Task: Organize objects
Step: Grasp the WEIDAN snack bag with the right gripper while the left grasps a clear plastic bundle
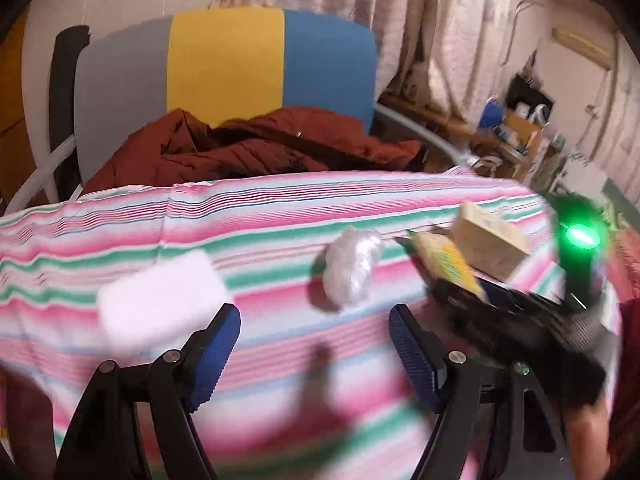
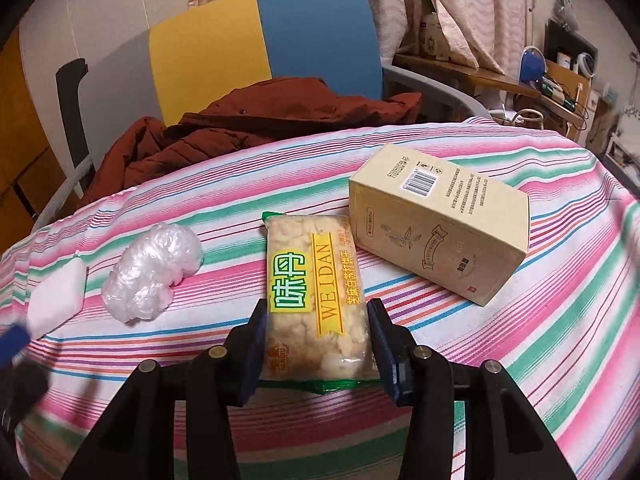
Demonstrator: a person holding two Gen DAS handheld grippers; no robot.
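On the striped cloth (image 2: 520, 320) lie a white pad (image 2: 56, 300), a crumpled clear plastic wad (image 2: 150, 274), a yellow-green WEIDAN snack packet (image 2: 316, 300) and a cream box (image 2: 440, 220). My right gripper (image 2: 318, 344) is shut on the near end of the snack packet, its blue pads pressing both sides. My left gripper (image 1: 314, 344) is open and empty above the cloth, between the white pad (image 1: 160, 300) and the plastic wad (image 1: 352, 272). The left wrist view is blurred and also shows the right gripper (image 1: 520, 320) holding the packet (image 1: 448, 264) beside the box (image 1: 488, 244).
A chair with a grey, yellow and blue back (image 2: 260, 48) stands behind the cloth, with a rust-red jacket (image 2: 240, 132) on its seat. A cluttered wooden desk (image 2: 540, 84) and curtains stand at the back right.
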